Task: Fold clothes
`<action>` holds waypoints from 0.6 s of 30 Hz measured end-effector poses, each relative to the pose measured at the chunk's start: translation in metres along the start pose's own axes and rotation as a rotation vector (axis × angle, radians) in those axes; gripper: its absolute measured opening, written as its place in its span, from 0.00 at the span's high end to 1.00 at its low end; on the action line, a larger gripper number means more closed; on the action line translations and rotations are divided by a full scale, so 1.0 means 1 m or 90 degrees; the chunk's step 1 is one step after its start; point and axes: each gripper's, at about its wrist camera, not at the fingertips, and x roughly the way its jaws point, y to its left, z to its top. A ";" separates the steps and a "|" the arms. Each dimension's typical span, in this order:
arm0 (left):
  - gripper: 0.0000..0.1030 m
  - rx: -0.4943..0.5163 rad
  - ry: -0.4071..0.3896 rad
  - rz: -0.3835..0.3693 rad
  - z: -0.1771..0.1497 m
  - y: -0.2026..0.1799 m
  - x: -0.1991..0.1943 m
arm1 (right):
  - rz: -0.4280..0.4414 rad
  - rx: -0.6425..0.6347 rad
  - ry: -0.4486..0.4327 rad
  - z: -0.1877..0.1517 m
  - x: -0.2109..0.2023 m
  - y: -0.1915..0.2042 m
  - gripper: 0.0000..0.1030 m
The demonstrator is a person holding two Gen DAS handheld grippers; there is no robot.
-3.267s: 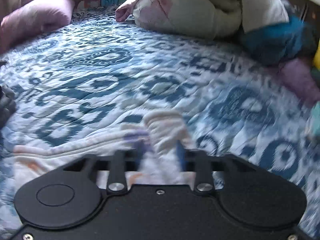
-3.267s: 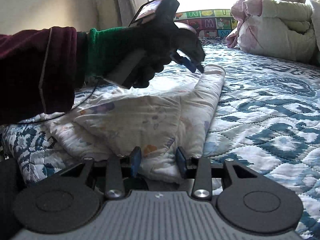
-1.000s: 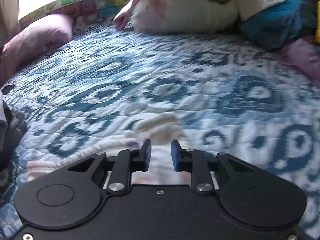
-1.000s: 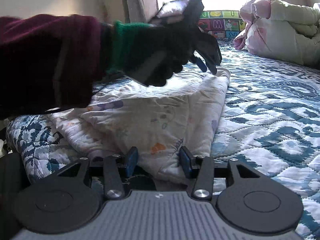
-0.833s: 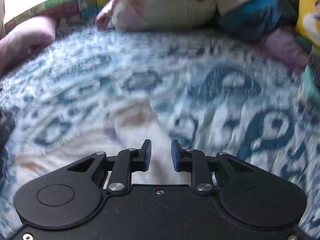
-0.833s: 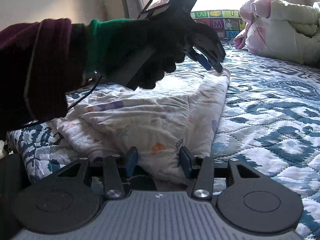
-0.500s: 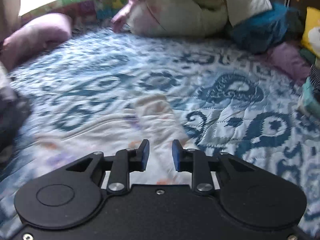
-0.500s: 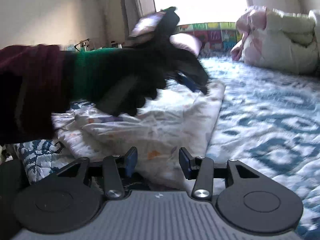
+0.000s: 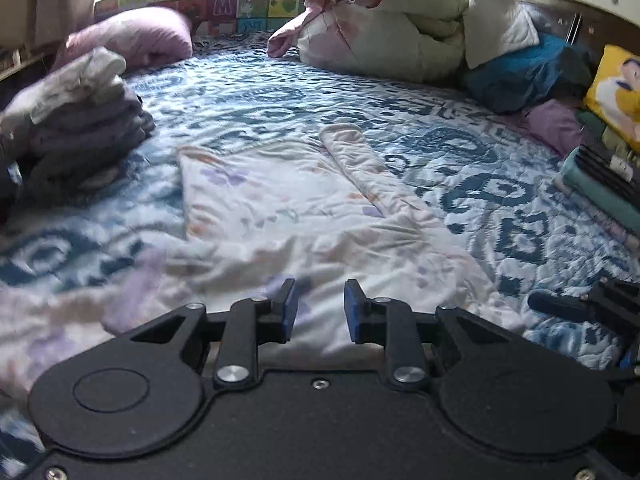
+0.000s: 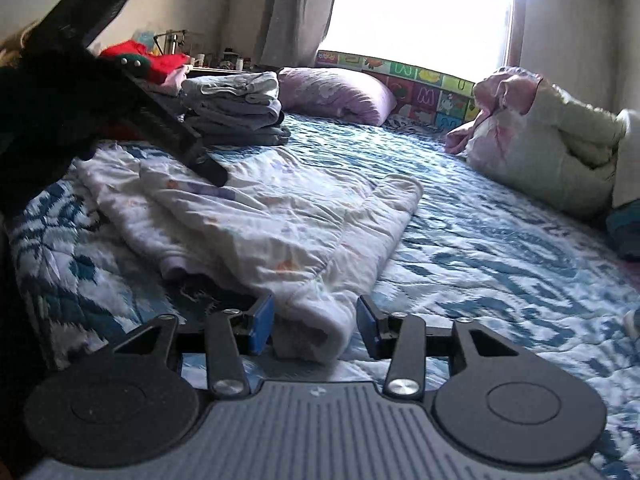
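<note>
1. Left wrist view: the left tool (image 9: 317,305) hovers low over the near part of a white printed garment (image 9: 304,208), pointing along the bed toward the window end. Its blue-padded jaws stand apart with only cloth showing behind the gap; nothing is gripped.
2. Right wrist view: the right tool (image 10: 315,322) sits low at the near rolled edge of the garment (image 10: 280,216). Its jaws stand wide apart, one on each side of the rolled hem; whether the pads touch the cloth cannot be told.
3. Right wrist view: the left tool (image 10: 210,170) enters from the upper left, angled downward, held by a dark-gloved hand (image 10: 52,100). Its tip is at or just above the far left part of the garment.
4. Garment position: it lies spread on the blue-and-white patterned quilt (image 9: 460,160) of the bed, partly folded, with one long sleeve (image 9: 360,164) laid along its right side.
5. A stack of folded grey clothes (image 10: 236,108) stands on the quilt just beyond the garment, near a lilac pillow (image 10: 336,94).
6. A bundled pale comforter (image 9: 400,36) lies at the far right of the bed.
7. Readable writing: the alphabet panel (image 10: 424,92) under the window shows the letter "M"; other tiles are too small to read with certainty.
</note>
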 end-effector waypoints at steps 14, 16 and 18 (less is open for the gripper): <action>0.58 -0.010 -0.007 0.035 -0.017 0.020 -0.025 | -0.012 0.097 0.040 -0.004 0.008 -0.021 0.70; 0.58 -0.063 -0.013 0.046 -0.022 0.042 -0.041 | -0.009 0.089 0.017 -0.002 0.002 -0.021 0.70; 0.58 -0.134 -0.017 0.052 -0.028 0.066 -0.051 | -0.004 0.077 0.006 -0.002 0.002 -0.019 0.70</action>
